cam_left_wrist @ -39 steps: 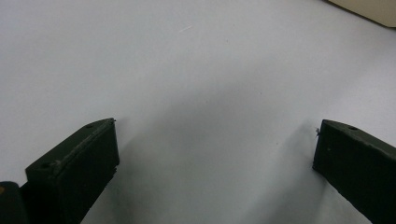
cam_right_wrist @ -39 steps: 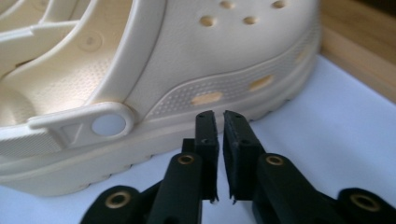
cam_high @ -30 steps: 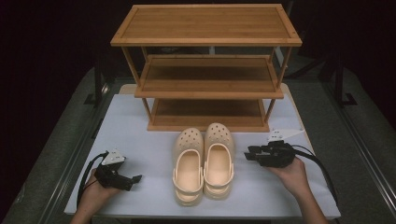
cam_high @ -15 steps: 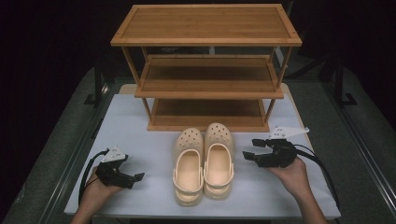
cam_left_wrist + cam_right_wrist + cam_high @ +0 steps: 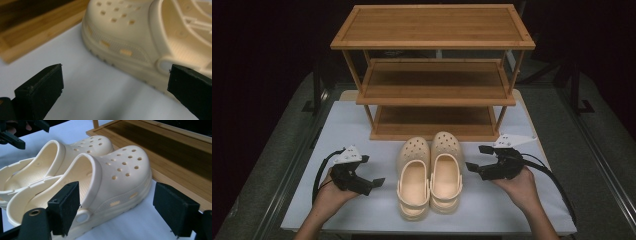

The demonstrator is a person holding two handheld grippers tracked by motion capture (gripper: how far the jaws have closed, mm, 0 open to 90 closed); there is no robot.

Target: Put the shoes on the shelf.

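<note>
Clogs flanked by two grippers, both sets of jaws spread

The cream clogs (image 5: 430, 175) sit mid-desk (image 5: 362, 210), toes toward the wooden rack (image 5: 434, 85) at 12 o'clock. Left gripper (image 5: 377, 182) waits at their 9 o'clock, right gripper (image 5: 472, 166) at 3 o'clock, its jaws just widened, pinching nothing.

Cream perforated clogs (image 5: 430, 175), pair side by side, upright on white table, toes toward shelf.

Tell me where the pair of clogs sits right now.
In the high view the pair of clogs sits mid-table on the white tabletop, just before the wooden rack, between both grippers.
</note>
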